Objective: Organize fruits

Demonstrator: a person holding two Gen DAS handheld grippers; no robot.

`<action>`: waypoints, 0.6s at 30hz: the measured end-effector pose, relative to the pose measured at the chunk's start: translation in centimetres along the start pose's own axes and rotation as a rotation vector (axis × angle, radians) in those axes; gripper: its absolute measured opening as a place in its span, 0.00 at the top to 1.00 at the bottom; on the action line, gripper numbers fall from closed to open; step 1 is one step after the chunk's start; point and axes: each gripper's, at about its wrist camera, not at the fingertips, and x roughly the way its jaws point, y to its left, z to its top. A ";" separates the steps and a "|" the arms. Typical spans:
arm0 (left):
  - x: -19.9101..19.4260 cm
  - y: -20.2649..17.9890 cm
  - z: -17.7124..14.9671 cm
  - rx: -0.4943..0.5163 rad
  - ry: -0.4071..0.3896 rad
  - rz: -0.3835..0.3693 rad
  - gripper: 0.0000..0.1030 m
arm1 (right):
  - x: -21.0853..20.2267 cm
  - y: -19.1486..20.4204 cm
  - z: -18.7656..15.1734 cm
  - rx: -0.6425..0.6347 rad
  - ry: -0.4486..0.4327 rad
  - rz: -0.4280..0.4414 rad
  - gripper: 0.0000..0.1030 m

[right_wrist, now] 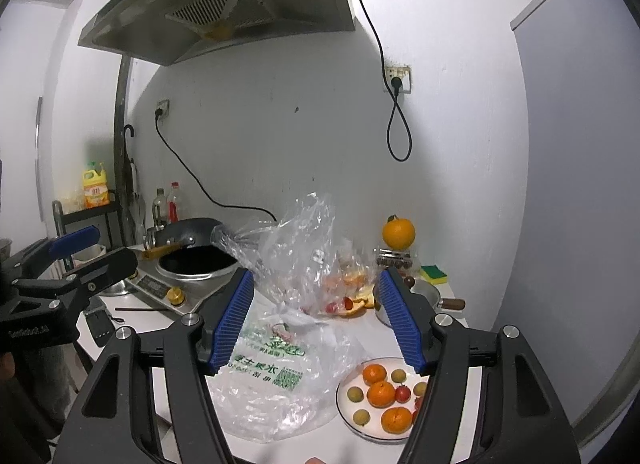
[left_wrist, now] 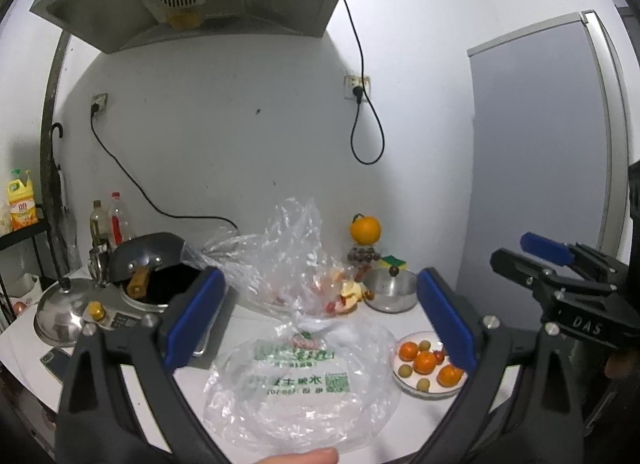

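A white plate (left_wrist: 416, 393) (right_wrist: 345, 404) on the counter holds three tangerines (left_wrist: 425, 361) (right_wrist: 380, 394), small green fruits and cherry tomatoes. Left of it lies a flattened clear bag with green print (left_wrist: 300, 378) (right_wrist: 272, 376). Behind that stands a crumpled clear bag (left_wrist: 288, 256) (right_wrist: 300, 248) with peels and bits of fruit. A large orange (left_wrist: 365, 229) (right_wrist: 398, 234) sits at the back. My left gripper (left_wrist: 320, 320) (right_wrist: 100, 250) hangs wide open above the printed bag, empty. My right gripper (right_wrist: 318, 320) (left_wrist: 520, 254) is open above the bags and the plate, with nothing between its pads.
A black wok (left_wrist: 148, 260) (right_wrist: 192, 260) sits on a cooker at the left, with a steel lid (left_wrist: 64, 304) beside it. A small steel pot (left_wrist: 390, 290) (right_wrist: 424, 292) and a sponge (left_wrist: 394, 262) stand behind the plate. A fingertip (left_wrist: 304, 456) shows at the bottom edge.
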 end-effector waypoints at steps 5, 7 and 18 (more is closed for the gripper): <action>0.3 -0.4 0.1 0.007 0.001 -0.002 0.05 | 0.4 -0.3 0.0 0.002 0.004 0.000 0.33; 0.6 -0.5 0.1 0.006 0.006 -0.004 0.05 | 0.5 -0.4 -0.1 0.003 0.008 0.000 0.33; 1.9 -0.3 -0.1 -0.031 0.030 -0.011 0.05 | 1.0 -1.2 -0.4 0.001 0.013 -0.006 0.33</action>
